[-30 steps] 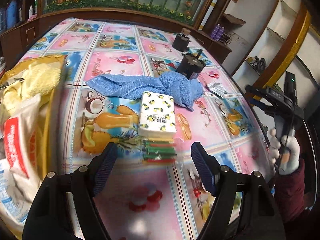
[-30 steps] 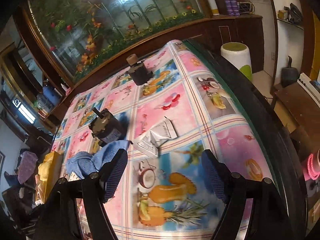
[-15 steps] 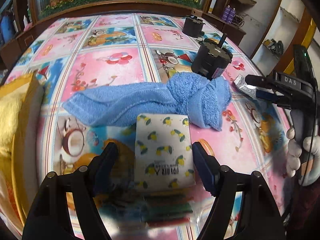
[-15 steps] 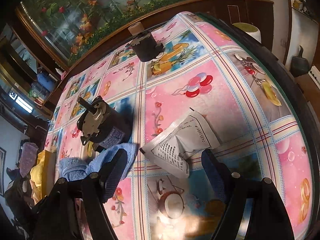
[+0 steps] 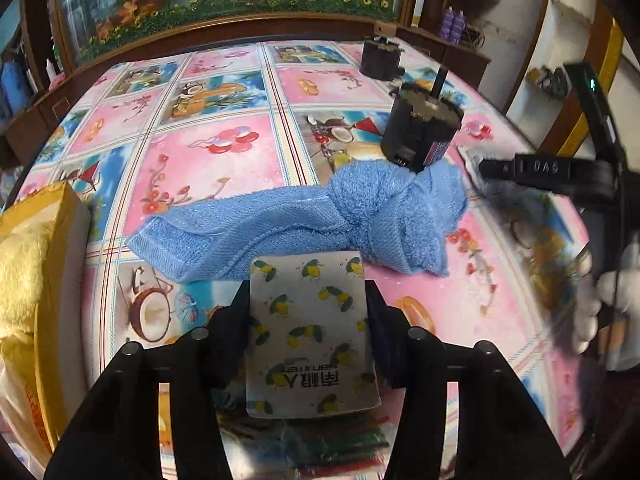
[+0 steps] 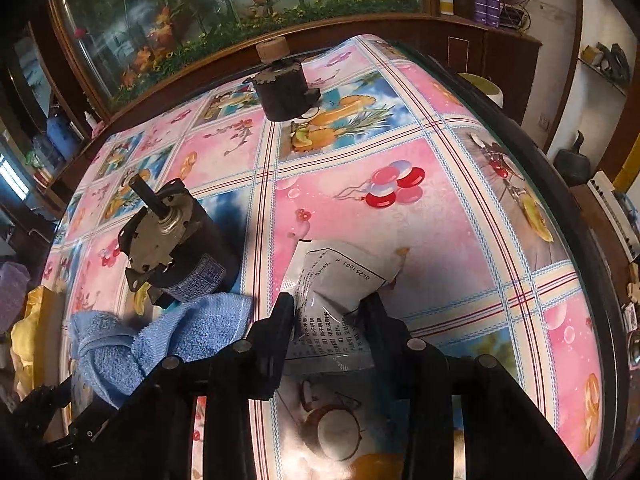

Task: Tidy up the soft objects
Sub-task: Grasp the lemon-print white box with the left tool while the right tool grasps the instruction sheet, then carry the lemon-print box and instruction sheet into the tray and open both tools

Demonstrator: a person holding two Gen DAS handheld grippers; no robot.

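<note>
A white tissue pack (image 5: 310, 332) printed with lemons lies on the patterned tablecloth, and my left gripper (image 5: 306, 304) is shut on its two long sides. Just beyond it sprawls a knotted blue towel (image 5: 320, 224). In the right wrist view my right gripper (image 6: 330, 312) is shut on a crinkled white foil sachet (image 6: 340, 280) with black print. The blue towel (image 6: 160, 336) lies to its left. The right gripper's body (image 5: 560, 168) and a white-gloved hand (image 5: 616, 308) show blurred at the right of the left wrist view.
A black motor (image 5: 420, 136) stands right behind the towel's knot, a second one (image 5: 380, 58) further back. A yellow box (image 5: 52, 264) holding yellow cloth sits at the left. Coloured sticks in a clear bag (image 5: 340, 444) lie under the left gripper. The table's dark rim (image 6: 560, 184) curves at right.
Both grippers moved forward and closed: the left onto the tissue pack, the right onto the white sachet. Both stood open half a second ago.
</note>
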